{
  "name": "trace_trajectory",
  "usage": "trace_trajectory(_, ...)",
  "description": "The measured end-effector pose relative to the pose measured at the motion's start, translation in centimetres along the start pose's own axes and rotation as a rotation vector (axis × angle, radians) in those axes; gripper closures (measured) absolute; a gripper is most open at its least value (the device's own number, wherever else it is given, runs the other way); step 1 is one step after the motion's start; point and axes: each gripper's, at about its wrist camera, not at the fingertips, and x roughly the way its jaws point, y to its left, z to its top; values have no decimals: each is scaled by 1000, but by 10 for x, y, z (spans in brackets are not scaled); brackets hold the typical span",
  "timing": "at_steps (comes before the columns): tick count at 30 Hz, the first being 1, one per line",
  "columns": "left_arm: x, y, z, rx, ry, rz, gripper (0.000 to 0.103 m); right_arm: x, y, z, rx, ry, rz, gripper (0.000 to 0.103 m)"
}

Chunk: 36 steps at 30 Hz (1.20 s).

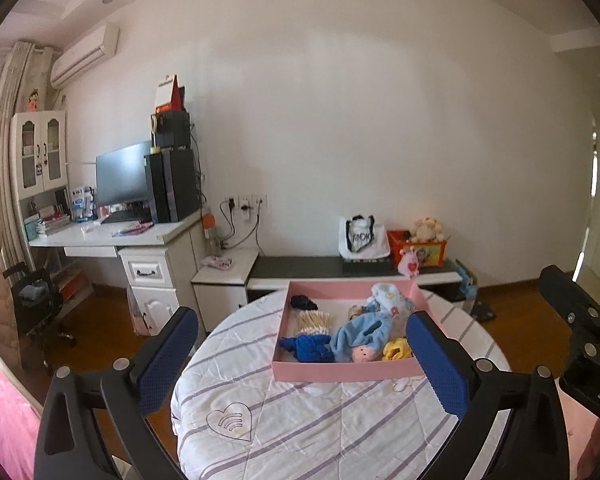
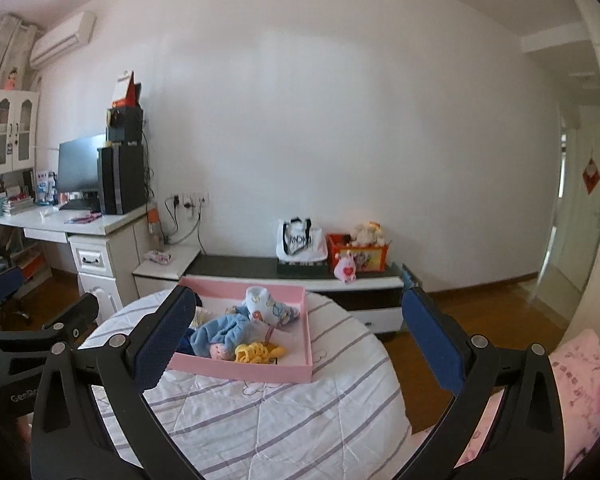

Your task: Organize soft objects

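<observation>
A pink tray (image 1: 340, 372) (image 2: 240, 370) lies on a round table under a striped quilt (image 1: 300, 420). In it are a light blue plush doll (image 1: 356, 332) (image 2: 224, 330), a dark blue knitted piece (image 1: 306, 346), a yellow soft item (image 1: 396, 350) (image 2: 256, 352), a white patterned cloth (image 1: 390, 298) (image 2: 266, 304), a beige tasselled bundle (image 1: 314, 320) and a small dark item (image 1: 304, 302). My left gripper (image 1: 300, 360) hovers on the near side of the tray, open and empty. My right gripper (image 2: 298, 340) is beside it to the right, also open and holding nothing.
A white desk (image 1: 100, 236) with a monitor and computer tower stands at the left wall. A low cabinet (image 1: 300, 268) behind the table carries a white bag (image 1: 360, 236) and a red box (image 1: 420, 246) with plush toys. Pink bedding (image 2: 580, 380) lies close by.
</observation>
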Motion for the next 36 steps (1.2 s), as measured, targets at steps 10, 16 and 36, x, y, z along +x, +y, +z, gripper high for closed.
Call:
trace_trajectory(10, -40, -1, -15, 0, -70, 10, 0, -50, 2, -2, -5, -103, 1, 0)
trace_trajectory(16, -47, -2, -23, -6, -93, 5, 0, -65, 4, -4, -5, -134, 1, 0)
trace_trajectory(36, -51, -8, -28, -7, -116, 6, 0, -81, -1, -6, -4, -170, -40, 0)
